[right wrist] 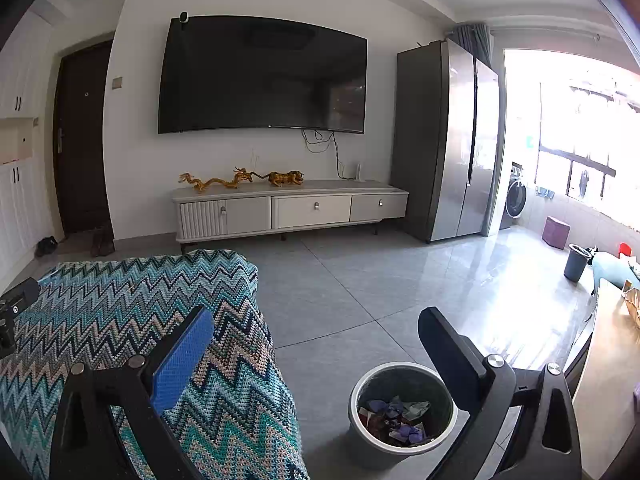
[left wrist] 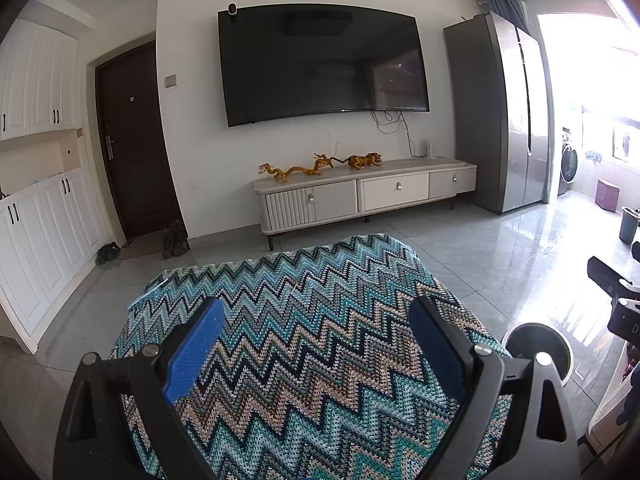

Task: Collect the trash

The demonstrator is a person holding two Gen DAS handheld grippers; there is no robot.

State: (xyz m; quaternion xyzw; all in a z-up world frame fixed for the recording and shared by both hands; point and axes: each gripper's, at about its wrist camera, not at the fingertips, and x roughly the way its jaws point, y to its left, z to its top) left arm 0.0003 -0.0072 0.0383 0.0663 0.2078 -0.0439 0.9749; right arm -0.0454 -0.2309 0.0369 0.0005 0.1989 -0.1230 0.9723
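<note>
Left wrist view: looking across a living room, with the left gripper (left wrist: pixel 316 320) hovering over a zigzag-patterned knitted cover (left wrist: pixel 304 304) that is filling the 6 o'clock half of the picture.
Left gripper state: its two fingers are standing wide apart, blue pads facing inward, with nothing sitting between them.
Right wrist view: the right gripper (right wrist: pixel 316 332) is hanging above the grey tiled floor (right wrist: pixel 332 288), the knitted cover lying toward 8 o'clock.
Right gripper state: fingers are spread wide and gripping nothing.
Waste bin: a round grey waste bin (right wrist: pixel 402 368) is standing on the floor at about 5 o'clock in the right wrist view, just beside the cover's edge; in the left wrist view only its rim is peeking out at 4 o'clock behind the right finger.
Trash: crumpled trash (right wrist: pixel 394 420), purple, pale green and red pieces, is lying inside the waste bin.
Other gripper: part of the right gripper is showing at 3 o'clock in the left wrist view.
Background: a dark television (left wrist: pixel 320 64) is hanging on the wall at 12 o'clock above a low cabinet (left wrist: pixel 368 192) carrying golden figurines (left wrist: pixel 320 166); a tall refrigerator (left wrist: pixel 500 120) is standing at 2 o'clock.
Second bin: a dark bin (right wrist: pixel 578 262) is standing at 3 o'clock near the bright window.
</note>
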